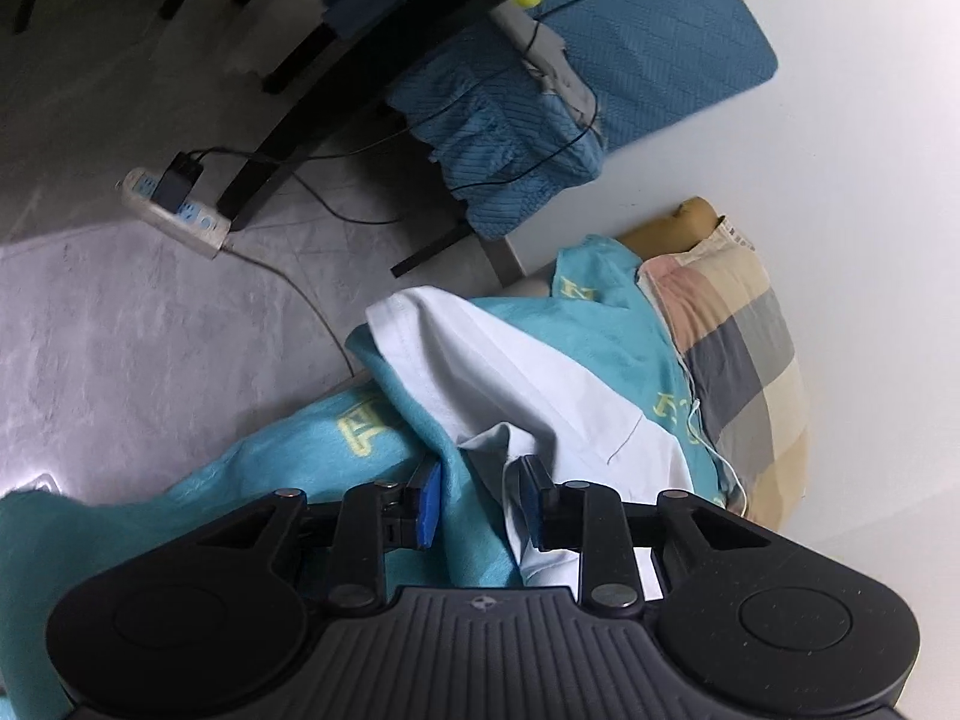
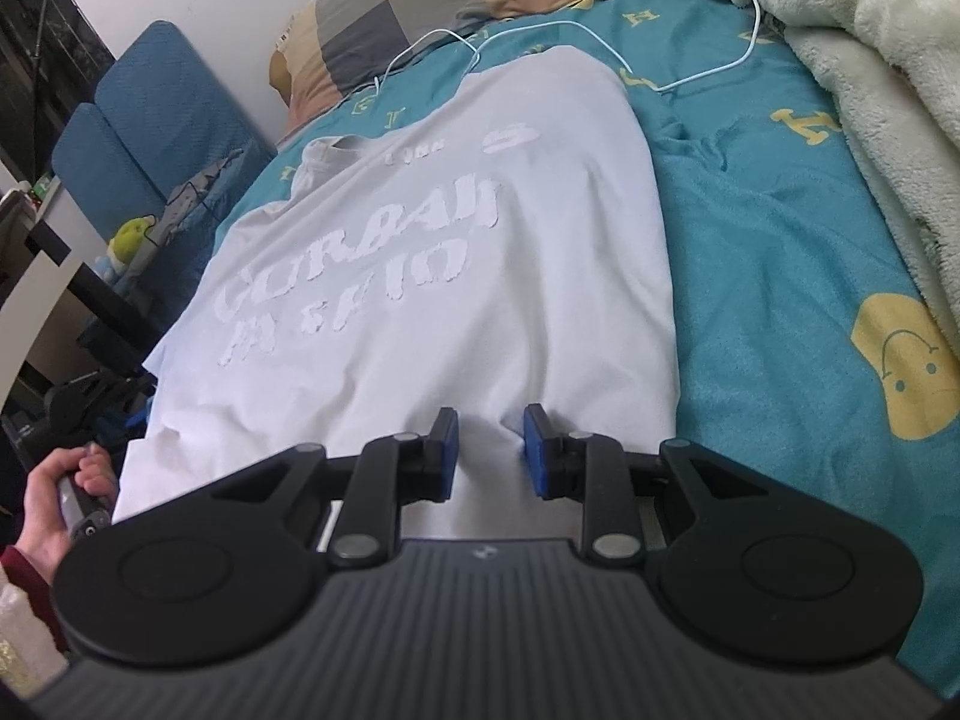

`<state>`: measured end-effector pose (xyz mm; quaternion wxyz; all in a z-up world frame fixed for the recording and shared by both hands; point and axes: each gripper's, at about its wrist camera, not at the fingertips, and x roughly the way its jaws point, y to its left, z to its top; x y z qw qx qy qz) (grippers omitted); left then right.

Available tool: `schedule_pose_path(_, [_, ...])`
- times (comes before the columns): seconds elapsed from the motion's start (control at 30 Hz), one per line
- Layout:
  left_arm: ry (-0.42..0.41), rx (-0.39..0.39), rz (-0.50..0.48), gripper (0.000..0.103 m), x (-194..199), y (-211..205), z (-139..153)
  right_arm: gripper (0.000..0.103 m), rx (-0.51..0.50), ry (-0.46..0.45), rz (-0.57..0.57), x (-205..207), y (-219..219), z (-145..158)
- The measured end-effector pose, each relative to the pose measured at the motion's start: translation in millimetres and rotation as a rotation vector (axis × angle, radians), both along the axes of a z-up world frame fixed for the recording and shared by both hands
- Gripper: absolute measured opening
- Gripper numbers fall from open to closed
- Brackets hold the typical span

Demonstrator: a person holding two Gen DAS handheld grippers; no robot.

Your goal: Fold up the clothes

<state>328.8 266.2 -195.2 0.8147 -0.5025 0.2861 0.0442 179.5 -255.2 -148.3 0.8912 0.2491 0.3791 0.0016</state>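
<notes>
A white T-shirt [image 2: 456, 252] with raised white lettering lies spread on the teal bedsheet [image 2: 768, 252], collar toward the pillow. My right gripper [image 2: 491, 450] is open, its blue pads either side of a small ridge of the shirt's near hem. In the left wrist view the shirt [image 1: 516, 378] hangs over the bed's left edge. My left gripper [image 1: 480, 501] is open over the teal sheet, with a fold of the shirt's edge against its right pad [image 1: 531, 501].
A checked pillow [image 2: 432, 6] lies at the bed's head with a white cable [image 2: 600, 42] across the sheet. A cream fleece blanket [image 2: 870, 78] is heaped on the right. A blue chair [image 1: 600, 78], a power strip [image 1: 174, 204] and cords are on the floor at the left.
</notes>
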Motion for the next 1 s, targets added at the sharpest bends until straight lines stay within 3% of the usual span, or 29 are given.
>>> schedule_pose_path(0.27, [-0.127, -0.028, 0.024, 0.028, -10, 8, 27, 0.027, -0.002, 0.007, 0.000, 1, 1, -1])
schedule_pose_path(0.43, [-0.101, -0.016, -0.042, 0.022, -2, 3, 27, 0.027, -0.003, 0.006, 0.002, 1, 2, 0])
schedule_pose_path(0.67, [-0.008, -0.105, -0.010, 0.017, -1, 7, -9, 0.027, 0.000, 0.006, 0.000, 0, 2, 0])
schedule_pose_path(0.77, [0.002, -0.145, 0.003, 0.016, -2, 10, -19, 0.027, -0.001, 0.008, 0.001, 0, 3, -1])
schedule_pose_path(1.0, [-0.023, -0.134, -0.021, 0.017, 2, 7, -26, 0.027, -0.003, 0.011, 0.002, 1, 3, -1])
